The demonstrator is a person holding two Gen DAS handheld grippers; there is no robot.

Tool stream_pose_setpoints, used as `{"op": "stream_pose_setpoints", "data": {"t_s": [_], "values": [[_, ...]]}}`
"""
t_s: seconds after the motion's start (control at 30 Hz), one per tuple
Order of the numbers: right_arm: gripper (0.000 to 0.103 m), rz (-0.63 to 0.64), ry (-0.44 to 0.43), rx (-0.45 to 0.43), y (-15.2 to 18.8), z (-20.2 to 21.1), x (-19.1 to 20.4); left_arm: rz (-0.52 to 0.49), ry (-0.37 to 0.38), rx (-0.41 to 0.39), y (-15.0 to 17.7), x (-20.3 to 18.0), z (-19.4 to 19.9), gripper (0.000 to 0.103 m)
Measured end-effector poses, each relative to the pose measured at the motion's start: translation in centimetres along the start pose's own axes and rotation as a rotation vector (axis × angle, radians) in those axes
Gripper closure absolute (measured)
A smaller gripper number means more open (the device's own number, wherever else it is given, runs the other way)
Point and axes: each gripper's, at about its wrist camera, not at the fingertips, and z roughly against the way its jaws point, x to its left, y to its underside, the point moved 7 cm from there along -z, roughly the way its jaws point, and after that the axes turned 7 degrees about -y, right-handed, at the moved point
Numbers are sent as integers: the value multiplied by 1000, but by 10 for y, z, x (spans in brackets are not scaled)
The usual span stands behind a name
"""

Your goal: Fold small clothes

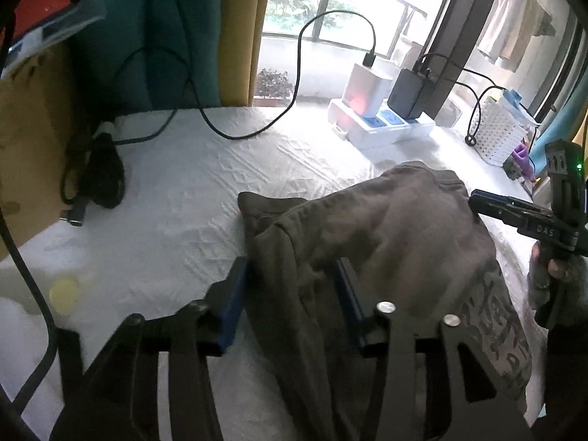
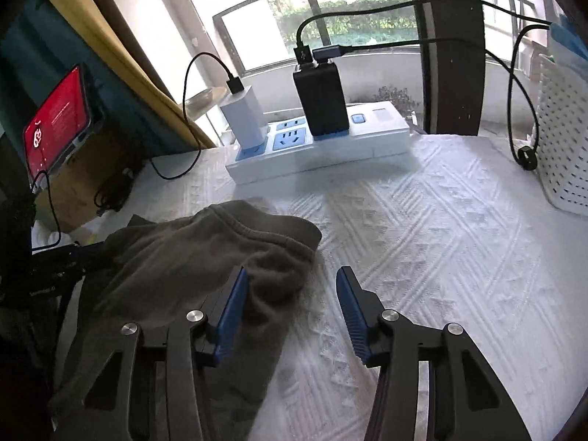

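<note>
Grey-brown fleece garment (image 1: 367,242) with a printed panel at one end is lying bunched on the white embossed bed cover (image 1: 176,198), not yet folded flat.

Left wrist view: the left gripper (image 1: 294,297) is standing part-open, its blue pads straddling a raised fold of the cloth — the left pad is sitting clear on the cover, so nothing is being pinched. The right gripper (image 1: 492,205) is reaching in at the far edge of the garment; from this side its opening cannot be read. Advice: lower the left pads until both faces are meeting the fold before closing.

Right wrist view: the right gripper (image 2: 290,294) is also standing about half-open. Its left pad is lying against the ribbed hem of the garment (image 2: 205,253); the right pad is hovering over bare cover. The white power strip (image 2: 330,147) and the white lattice basket (image 2: 562,139) are sitting well apart — no obstruction. Advice: take the hem corner squarely, then draw both corners outward together so the cloth is spreading flat before any fold.
</note>
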Motion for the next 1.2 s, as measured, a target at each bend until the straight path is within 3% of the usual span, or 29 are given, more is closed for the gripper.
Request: {"op": "stream_pose_setpoints", "data": {"t_s": [0.2,0.23,0.27,0.33,0.37,0.43,0.8,0.9,0.93,0.97,1.03,1.2], "values": [[51,-2,-14,16,0,-13,-1,-14,-7,8,3,-2,-10,55],[55,-4,-30,19,0,-16,0,-27,-13,3,3,-2,-10,55],[67,-5,-43,24,0,-20,1,-42,-19,-7,3,-4,-10,57],[75,14,-49,28,-1,-25,4,-71,-36,-21,3,-6,-10,84],[88,20,-56,27,-3,-26,5,-79,-51,-23,2,-5,-12,85],[90,44,-57,20,-9,-28,9,-75,-44,-23,-1,-4,-12,92],[91,122,-18,37,-28,-46,2,-52,-120,-55,-12,7,-19,93],[87,108,14,24,-29,-44,-5,-42,-136,-61,-13,10,-19,93],[78,106,41,20,-29,-44,-8,-34,-133,-60,-13,11,-19,93],[62,96,63,16,-29,-44,-11,-27,-135,-60,-13,13,-19,93],[50,66,102,-5,-30,-36,-18,-19,-144,-66,-14,14,-17,89],[49,72,169,-31,-20,-8,-19,45,-140,-84,-18,20,4,85]]}}
